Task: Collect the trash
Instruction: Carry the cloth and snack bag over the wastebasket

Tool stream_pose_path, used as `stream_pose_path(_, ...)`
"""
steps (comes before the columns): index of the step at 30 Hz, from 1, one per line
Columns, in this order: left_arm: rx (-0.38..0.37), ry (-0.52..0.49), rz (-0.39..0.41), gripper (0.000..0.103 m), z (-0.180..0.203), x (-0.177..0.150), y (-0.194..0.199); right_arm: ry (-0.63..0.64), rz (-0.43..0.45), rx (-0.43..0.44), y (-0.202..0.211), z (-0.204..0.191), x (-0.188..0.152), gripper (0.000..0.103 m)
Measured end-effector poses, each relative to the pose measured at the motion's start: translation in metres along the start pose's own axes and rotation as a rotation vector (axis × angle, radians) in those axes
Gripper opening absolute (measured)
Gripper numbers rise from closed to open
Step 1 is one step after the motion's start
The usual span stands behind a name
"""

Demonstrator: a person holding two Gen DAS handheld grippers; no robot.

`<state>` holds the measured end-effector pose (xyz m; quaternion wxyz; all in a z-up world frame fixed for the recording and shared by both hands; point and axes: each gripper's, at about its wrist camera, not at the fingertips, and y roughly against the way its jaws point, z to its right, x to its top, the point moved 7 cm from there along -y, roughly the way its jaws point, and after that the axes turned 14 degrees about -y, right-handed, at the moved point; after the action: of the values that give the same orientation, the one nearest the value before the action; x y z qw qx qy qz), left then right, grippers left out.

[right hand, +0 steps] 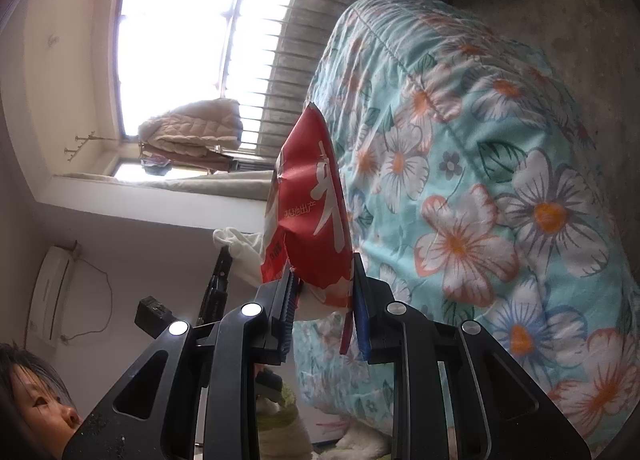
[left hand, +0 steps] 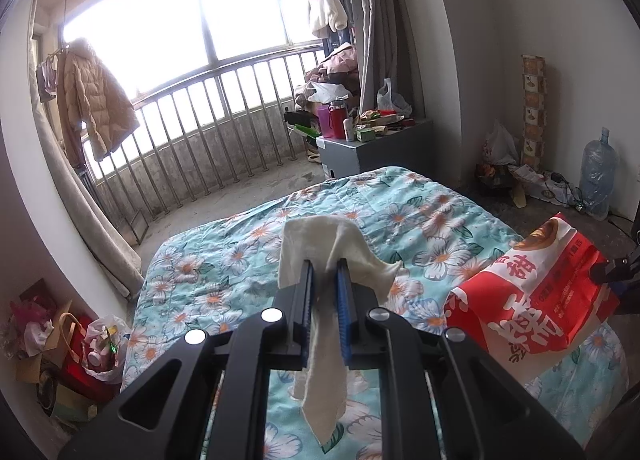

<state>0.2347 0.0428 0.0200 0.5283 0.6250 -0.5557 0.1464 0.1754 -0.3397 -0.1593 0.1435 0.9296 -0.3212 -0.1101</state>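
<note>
The left gripper point(left hand: 325, 260) is pinching a white crumpled tissue point(left hand: 320, 244). The fingers are pressed almost together on it; one part stands up past the fingertips and a long strip hangs down between the fingers toward the camera. To the right of these fingers, near but apart, is the red snack bag point(left hand: 536, 284), held above the floral quilt point(left hand: 240, 244). The right gripper point(right hand: 322, 280) is clamped on the lower edge of this bag point(right hand: 312, 196), and the bag's long axis runs forward beyond the fingertips. In my judgement, the tissue must travel sideways to the right into the bag, if its mouth faces that way. Both grippers point slightly downward.
</note>
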Motion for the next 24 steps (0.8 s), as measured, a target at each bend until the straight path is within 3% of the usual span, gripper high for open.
stream_pose_path(9, -0.006, -0.024, 0.027, 0.011, 0.012, 0.014, 0.006, 0.007, 0.030, 0.020, 0.019, 0.004, 0.004, 0.023)
stream_pose_path(13, -0.044, -0.018, 0.050, 0.011, 0.021, 0.027, 0.008, 0.006, 0.069, 0.034, 0.037, 0.005, 0.011, 0.023)
stream_pose_path(19, -0.254, 0.064, 0.096, 0.011, 0.048, 0.067, 0.003, 0.014, 0.246, 0.055, 0.102, 0.000, 0.029, 0.023)
stream_pose_path(24, -0.469, 0.094, 0.106, 0.010, 0.099, 0.113, -0.009, 0.001, 0.487, 0.033, 0.183, 0.013, 0.044, 0.023)
